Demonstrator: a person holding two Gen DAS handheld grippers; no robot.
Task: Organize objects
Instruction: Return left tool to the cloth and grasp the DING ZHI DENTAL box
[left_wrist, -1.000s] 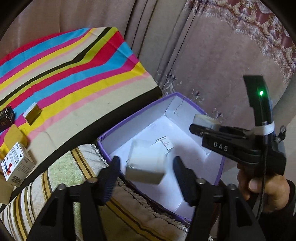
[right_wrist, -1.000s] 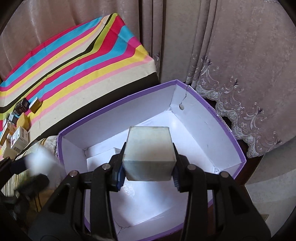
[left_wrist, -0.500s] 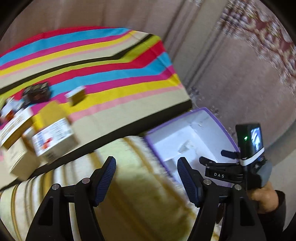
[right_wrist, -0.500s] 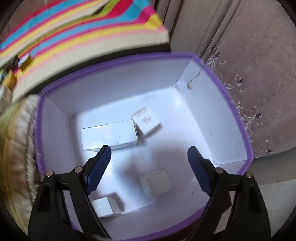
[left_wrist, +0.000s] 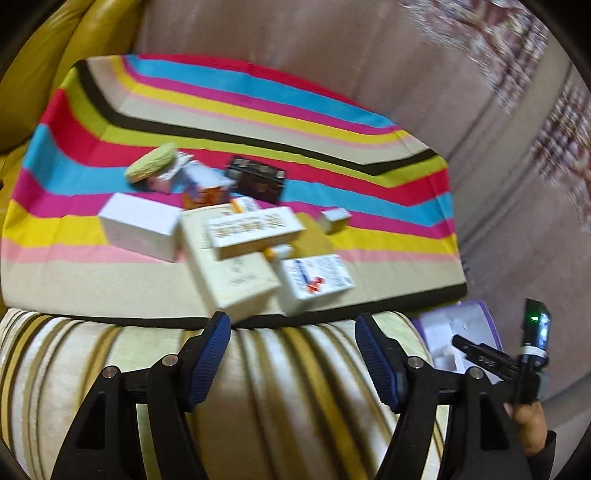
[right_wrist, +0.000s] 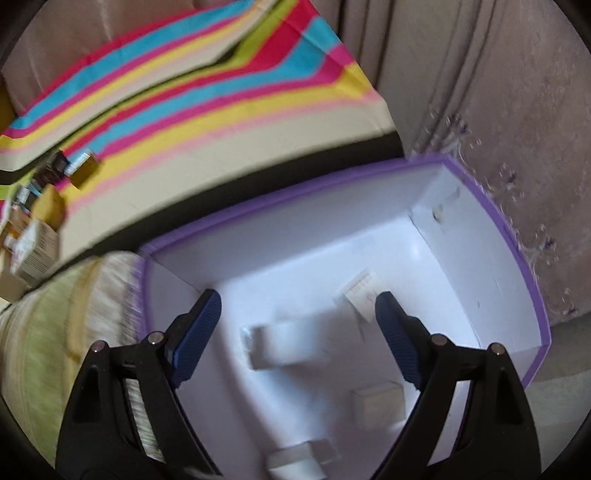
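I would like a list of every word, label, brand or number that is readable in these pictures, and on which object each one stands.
None can be read with confidence.
Flat cream box: ornate lettering, blurred.
White box with blue and red marks: print too small.
Large cream box: faint print, blurred.
Right gripper: a white label, too blurred.
Small box in the purple box: lines like a barcode, no digits readable.

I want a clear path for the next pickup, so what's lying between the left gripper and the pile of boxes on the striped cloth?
Only the striped cushion, per the left wrist view; the left gripper is open and empty.
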